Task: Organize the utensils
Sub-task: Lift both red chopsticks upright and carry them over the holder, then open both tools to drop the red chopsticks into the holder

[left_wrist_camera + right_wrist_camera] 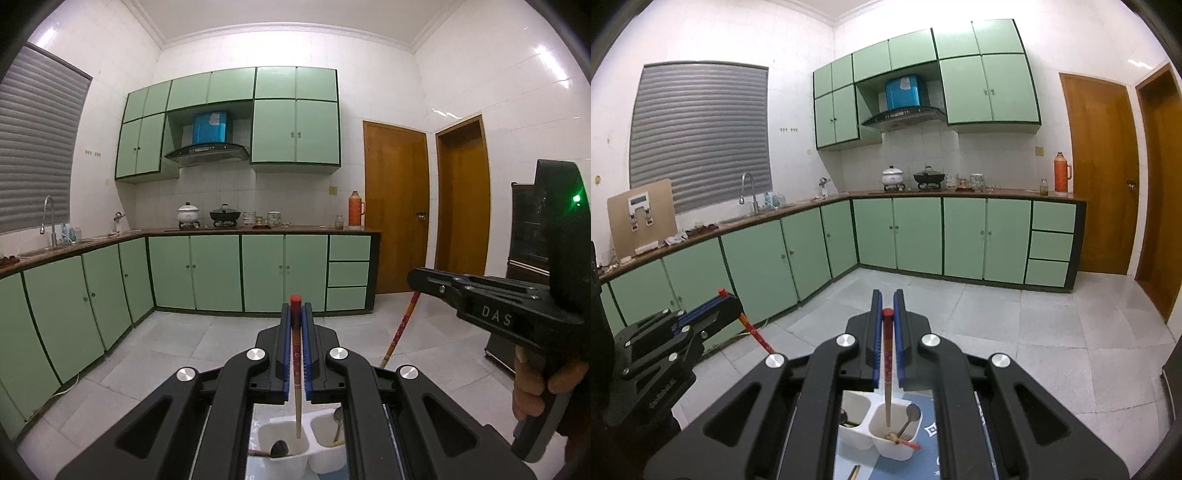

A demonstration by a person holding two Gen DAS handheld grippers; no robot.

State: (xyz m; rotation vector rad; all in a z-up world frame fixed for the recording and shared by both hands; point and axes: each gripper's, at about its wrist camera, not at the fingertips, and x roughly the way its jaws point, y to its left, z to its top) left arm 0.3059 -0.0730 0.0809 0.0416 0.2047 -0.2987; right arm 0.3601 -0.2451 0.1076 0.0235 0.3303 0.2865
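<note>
Here, the left tongs (pixel 296 314) and the right tongs (pixel 887 314) are each clamped on a red-topped chopstick (pixel 295 354), both held above a white two-compartment holder (pixel 882 432) containing spoons (pixel 911 415), in a green-cabineted kitchen.

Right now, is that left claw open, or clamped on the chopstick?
Clamped. The left gripper has its blue pads pressed on a red-tipped chopstick, hanging above the white holder.

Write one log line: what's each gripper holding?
left gripper: shut on chopstick | right gripper: shut on second chopstick | white holder: below
</note>
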